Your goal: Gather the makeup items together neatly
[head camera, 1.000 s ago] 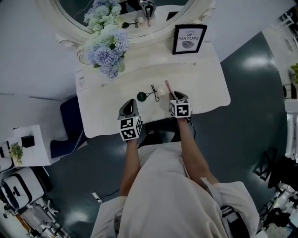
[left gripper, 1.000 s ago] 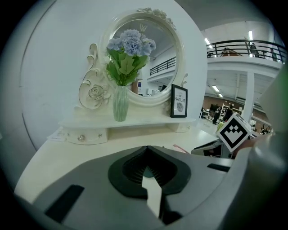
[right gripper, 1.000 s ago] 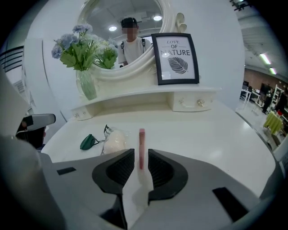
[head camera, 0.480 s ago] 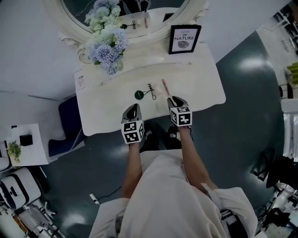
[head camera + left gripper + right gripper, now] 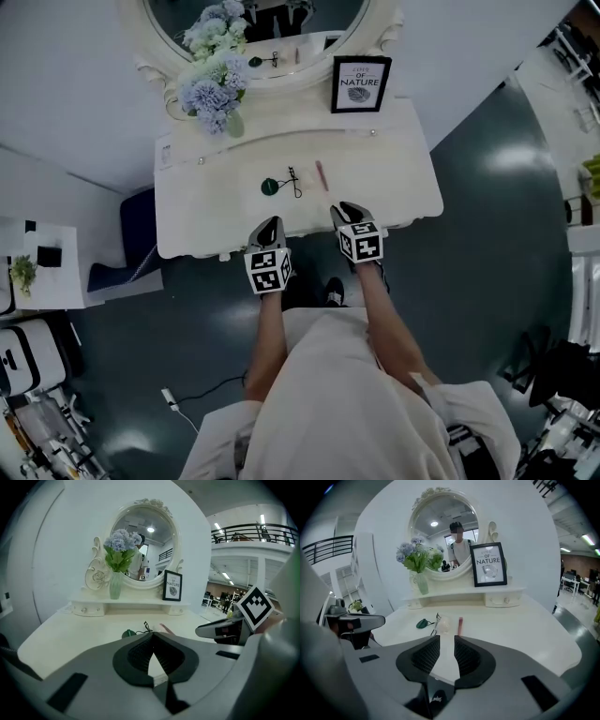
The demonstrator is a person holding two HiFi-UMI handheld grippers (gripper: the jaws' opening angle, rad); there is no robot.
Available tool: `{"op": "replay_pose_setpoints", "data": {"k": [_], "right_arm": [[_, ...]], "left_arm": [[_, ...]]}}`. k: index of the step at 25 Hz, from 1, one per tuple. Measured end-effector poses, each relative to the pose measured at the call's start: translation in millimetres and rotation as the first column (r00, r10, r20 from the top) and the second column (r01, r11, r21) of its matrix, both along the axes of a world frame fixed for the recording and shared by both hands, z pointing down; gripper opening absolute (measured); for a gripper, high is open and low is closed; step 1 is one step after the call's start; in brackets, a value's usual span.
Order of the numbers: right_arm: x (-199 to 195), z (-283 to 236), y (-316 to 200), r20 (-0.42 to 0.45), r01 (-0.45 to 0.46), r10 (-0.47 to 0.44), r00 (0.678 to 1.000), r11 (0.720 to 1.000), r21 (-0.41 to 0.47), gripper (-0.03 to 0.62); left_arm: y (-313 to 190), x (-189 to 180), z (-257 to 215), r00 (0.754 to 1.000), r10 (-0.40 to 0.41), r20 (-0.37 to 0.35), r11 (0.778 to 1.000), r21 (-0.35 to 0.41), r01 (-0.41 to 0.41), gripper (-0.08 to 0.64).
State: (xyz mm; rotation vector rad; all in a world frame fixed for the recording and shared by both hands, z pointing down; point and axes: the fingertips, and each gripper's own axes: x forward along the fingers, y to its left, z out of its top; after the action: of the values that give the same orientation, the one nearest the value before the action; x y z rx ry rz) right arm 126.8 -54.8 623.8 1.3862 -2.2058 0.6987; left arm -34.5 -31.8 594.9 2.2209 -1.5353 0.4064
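On the desk [image 5: 394, 183], left to right: round compact [image 5: 270, 187], eyelash curler [image 5: 294, 180], stick [image 5: 322, 175]. Behind them: flower vase [image 5: 233, 123] left, picture frame [image 5: 361, 83] right.

The left gripper [image 5: 267, 227] has its jaw tips closed together with nothing held. The right gripper [image 5: 345, 210] has its jaws parted by a narrow gap, with nothing between them. Both point forward and down, side by side. The left forearm [image 5: 266, 330] and right forearm [image 5: 384, 314] extend forward, bare.

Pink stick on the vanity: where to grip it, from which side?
I'd grip the pink stick mid-length across its narrow width. It lies flat, pointing away from the person, so come from above with the right gripper; the eyelash curler lies close on its left.
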Motion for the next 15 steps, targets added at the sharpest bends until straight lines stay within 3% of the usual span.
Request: {"op": "replay_pose_setpoints", "data": {"k": [15], "right_arm": [[15,-22,42,0.029,0.063,-0.065,0.997,0.996,0.061,0.074]], "left_arm": [[56,17,-16,0.998,-0.059,0.009,0.997,0.048,0.058,0.014]]}}
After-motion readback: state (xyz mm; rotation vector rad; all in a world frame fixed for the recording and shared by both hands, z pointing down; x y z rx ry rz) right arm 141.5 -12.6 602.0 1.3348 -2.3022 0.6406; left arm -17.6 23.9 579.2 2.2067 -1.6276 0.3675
